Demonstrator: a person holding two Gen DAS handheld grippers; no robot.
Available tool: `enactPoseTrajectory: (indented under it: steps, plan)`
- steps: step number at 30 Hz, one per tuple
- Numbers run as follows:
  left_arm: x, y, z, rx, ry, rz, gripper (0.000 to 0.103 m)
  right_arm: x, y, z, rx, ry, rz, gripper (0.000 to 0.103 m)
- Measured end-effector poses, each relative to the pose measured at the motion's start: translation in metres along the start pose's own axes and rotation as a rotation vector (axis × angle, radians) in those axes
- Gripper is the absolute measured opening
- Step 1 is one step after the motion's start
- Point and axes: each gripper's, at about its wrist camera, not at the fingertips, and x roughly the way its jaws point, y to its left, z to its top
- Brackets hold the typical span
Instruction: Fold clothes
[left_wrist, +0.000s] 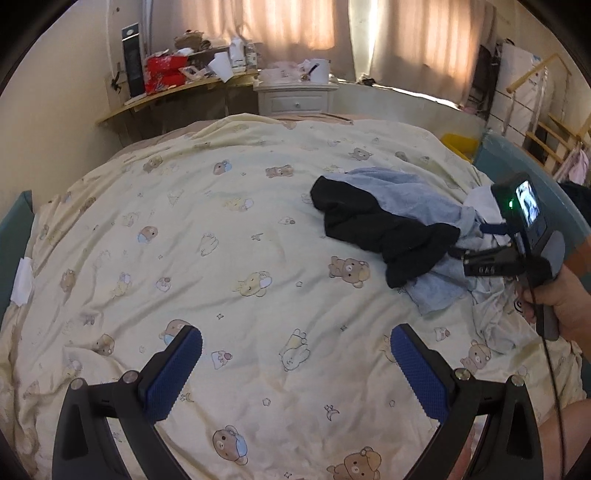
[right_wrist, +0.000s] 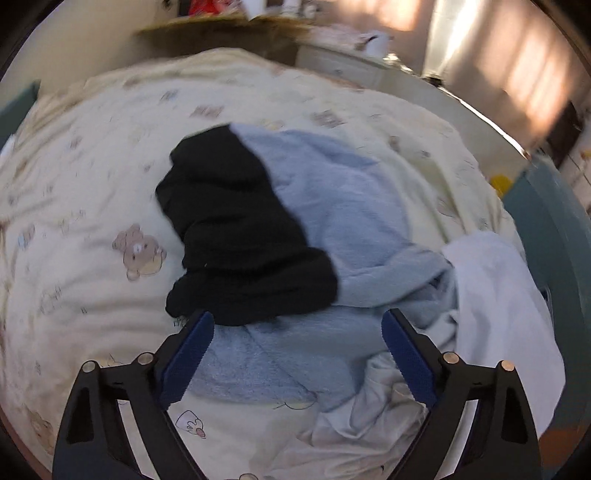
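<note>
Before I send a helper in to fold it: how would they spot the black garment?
On the pale yellow bear-print bedspread, find the clothes heap near the right gripper. The crumpled black garment lies on a light blue towel, the only dark piece there.

A crumpled black garment (right_wrist: 240, 229) lies on top of a rumpled light blue garment (right_wrist: 347, 221), covering its left part. A wrinkled white garment (right_wrist: 498, 295) lies bunched against the blue one's right side, all unfolded in one heap.
</note>
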Motion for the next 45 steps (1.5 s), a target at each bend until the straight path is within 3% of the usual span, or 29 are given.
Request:
enactPoseTrajectory:
  steps: [4,9,11,13,15,16,22,24,28,31,35,38,41,45]
  plan:
    - [0.014,0.012,0.002,-0.025,0.021,0.009,0.102,0.018,0.005,0.003,-0.026,0.035,-0.044,0.076]
    - [0.031,0.028,0.002,-0.037,0.049,0.044,0.102,0.042,0.0,0.009,-0.004,0.079,-0.09,0.076]
    - [0.035,0.034,0.001,-0.045,0.062,0.045,0.102,0.052,-0.001,0.011,0.001,0.104,-0.109,0.07]
    - [0.036,0.038,0.0,-0.047,0.065,0.052,0.102,0.062,-0.003,0.012,0.017,0.132,-0.113,0.044]
    - [0.037,0.044,-0.001,-0.048,0.066,0.061,0.102,0.062,-0.004,0.014,0.026,0.116,-0.119,0.023]
    - [0.037,0.047,-0.001,-0.051,0.067,0.067,0.102,0.057,-0.004,0.014,0.026,0.098,-0.124,0.017]
    - [0.031,0.071,0.0,-0.06,0.055,0.12,0.102,0.011,-0.008,0.014,0.067,-0.041,-0.105,0.011]
    - [0.026,0.08,0.002,-0.077,0.048,0.128,0.102,-0.017,-0.012,0.016,0.109,-0.114,-0.08,0.006]
    - [0.008,0.093,0.004,-0.101,0.029,0.132,0.102,-0.085,-0.025,0.028,0.212,-0.259,-0.018,0.005]
    - [-0.005,0.09,0.002,-0.102,0.015,0.113,0.102,-0.13,-0.019,0.05,0.199,-0.312,0.0,0.005]
    - [-0.022,0.088,0.0,-0.104,-0.004,0.088,0.102,-0.144,0.0,0.07,0.131,-0.217,-0.005,0.006]
    - [-0.031,0.085,-0.004,-0.103,-0.014,0.076,0.102,-0.113,0.006,0.057,0.094,-0.115,0.017,0.007]
    - [-0.027,0.086,-0.007,-0.105,-0.017,0.068,0.102,-0.07,-0.004,0.038,0.153,-0.008,0.047,0.009]
    - [-0.013,0.087,-0.01,-0.107,-0.028,0.054,0.102,-0.024,-0.026,0.017,0.29,0.066,0.036,0.01]
